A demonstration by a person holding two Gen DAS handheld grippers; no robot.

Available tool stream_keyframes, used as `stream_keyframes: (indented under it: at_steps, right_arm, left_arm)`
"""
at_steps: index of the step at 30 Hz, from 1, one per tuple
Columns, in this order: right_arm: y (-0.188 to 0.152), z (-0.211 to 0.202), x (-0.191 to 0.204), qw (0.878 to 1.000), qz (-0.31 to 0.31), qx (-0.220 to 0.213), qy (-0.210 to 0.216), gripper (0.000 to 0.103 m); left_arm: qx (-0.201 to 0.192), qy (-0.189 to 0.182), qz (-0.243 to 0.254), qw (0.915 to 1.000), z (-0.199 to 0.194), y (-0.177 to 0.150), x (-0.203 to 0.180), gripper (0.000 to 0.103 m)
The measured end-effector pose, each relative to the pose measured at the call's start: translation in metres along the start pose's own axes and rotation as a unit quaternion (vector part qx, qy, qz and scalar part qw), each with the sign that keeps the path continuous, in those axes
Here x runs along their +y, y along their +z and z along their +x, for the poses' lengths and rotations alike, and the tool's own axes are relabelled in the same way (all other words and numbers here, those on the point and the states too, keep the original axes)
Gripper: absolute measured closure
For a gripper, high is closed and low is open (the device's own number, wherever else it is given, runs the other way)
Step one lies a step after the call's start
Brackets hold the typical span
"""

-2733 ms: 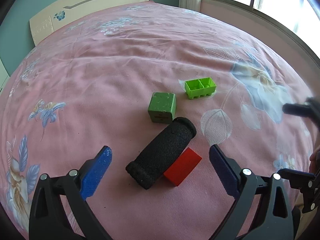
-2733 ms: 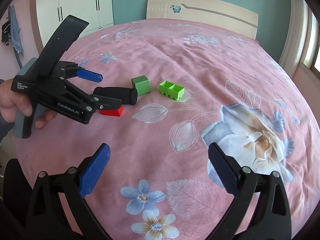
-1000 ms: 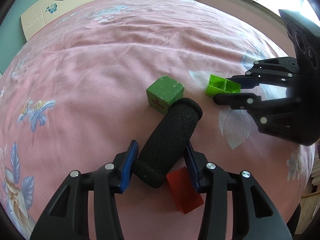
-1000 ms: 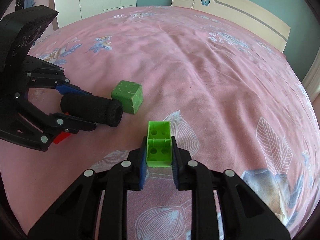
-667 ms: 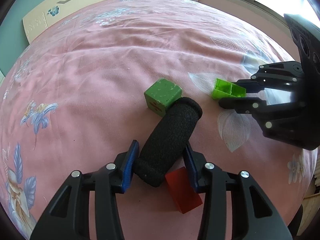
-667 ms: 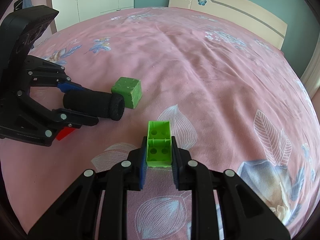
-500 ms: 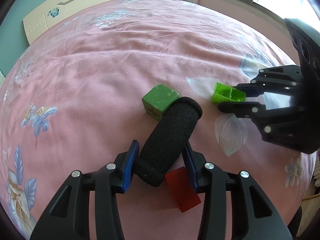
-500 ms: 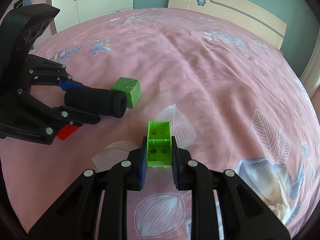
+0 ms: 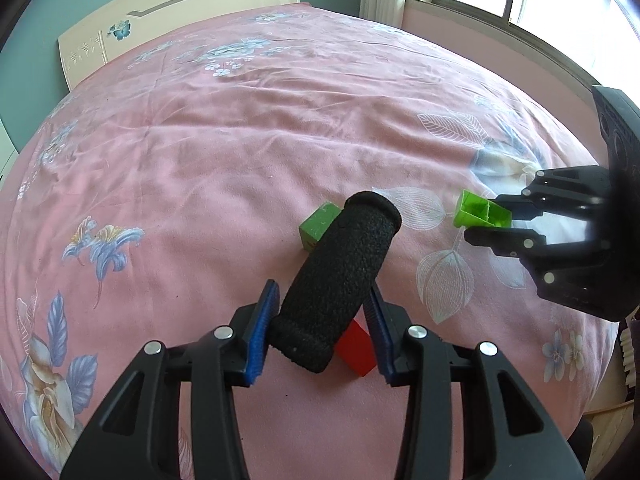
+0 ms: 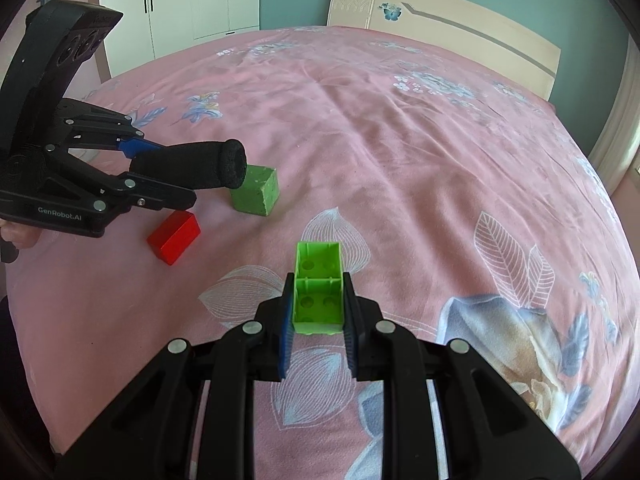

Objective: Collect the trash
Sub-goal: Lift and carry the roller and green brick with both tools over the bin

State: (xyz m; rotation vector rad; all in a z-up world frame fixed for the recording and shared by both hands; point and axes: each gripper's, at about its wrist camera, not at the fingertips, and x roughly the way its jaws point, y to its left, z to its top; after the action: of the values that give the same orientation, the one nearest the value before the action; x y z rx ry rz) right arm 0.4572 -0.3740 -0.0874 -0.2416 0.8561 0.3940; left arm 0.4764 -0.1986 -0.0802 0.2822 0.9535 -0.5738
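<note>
Above the bed (image 9: 224,148), left tool (image 9: 320,328) clenches foam roller (image 9: 340,280) near one end; could tip out.

Left hand-held gripper (image 9: 322,328) and right hand-held gripper (image 10: 318,310) clamped, angled downward.

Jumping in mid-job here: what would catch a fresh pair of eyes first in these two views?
Both grippers are loaded above a pink floral bedspread. The left gripper clamps a black foam roller that juts up off the bed, and the right gripper pinches a bright green toy brick. Under the roller, a dull green cube and a red block lie on the bedspread.
</note>
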Motion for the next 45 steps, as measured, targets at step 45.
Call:
stream_keyframes:
  at_steps: [45]
  right_arm:
    - [-0.097,-0.200,0.201,0.994,-0.087,-0.045,0.043,0.081]
  left_arm:
    - [-0.007,0.012,0.035,0.9993,-0.165,-0.198,-0.055,0.059]
